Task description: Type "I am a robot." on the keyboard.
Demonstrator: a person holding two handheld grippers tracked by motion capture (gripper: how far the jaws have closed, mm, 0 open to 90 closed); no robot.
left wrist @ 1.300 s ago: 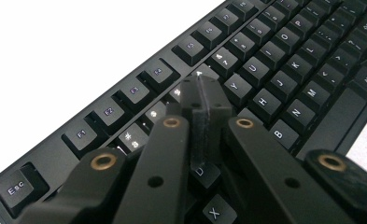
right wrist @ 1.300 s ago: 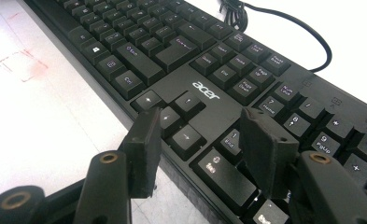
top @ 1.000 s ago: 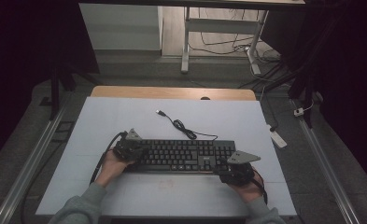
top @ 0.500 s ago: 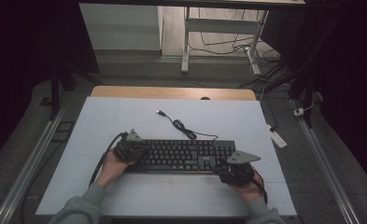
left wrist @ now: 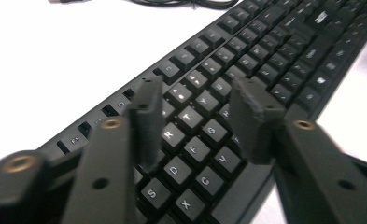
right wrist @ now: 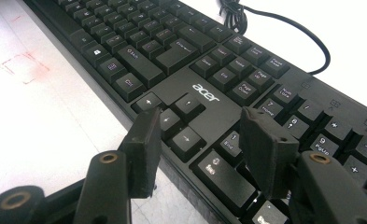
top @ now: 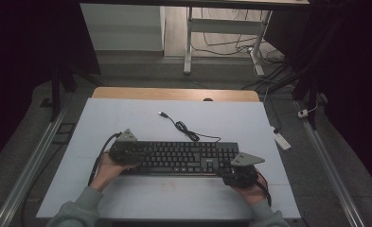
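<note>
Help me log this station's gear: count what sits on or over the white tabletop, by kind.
Keyboard: 1
USB cable, running from the keyboard: 1
Hand-held gripper: 2, the left gripper and the right gripper, both open over the keys
Total: 4

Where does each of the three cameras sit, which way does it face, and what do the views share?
High view: above the person's side, looking forward and down on the table; forearms, left gripper and right gripper show.
Left gripper view: rides the left gripper, facing the letter keys; open jaws show.
Right gripper view: rides the right gripper, facing the arrow keys; open jaws show.
Shared: the keyboard and its cable.
</note>
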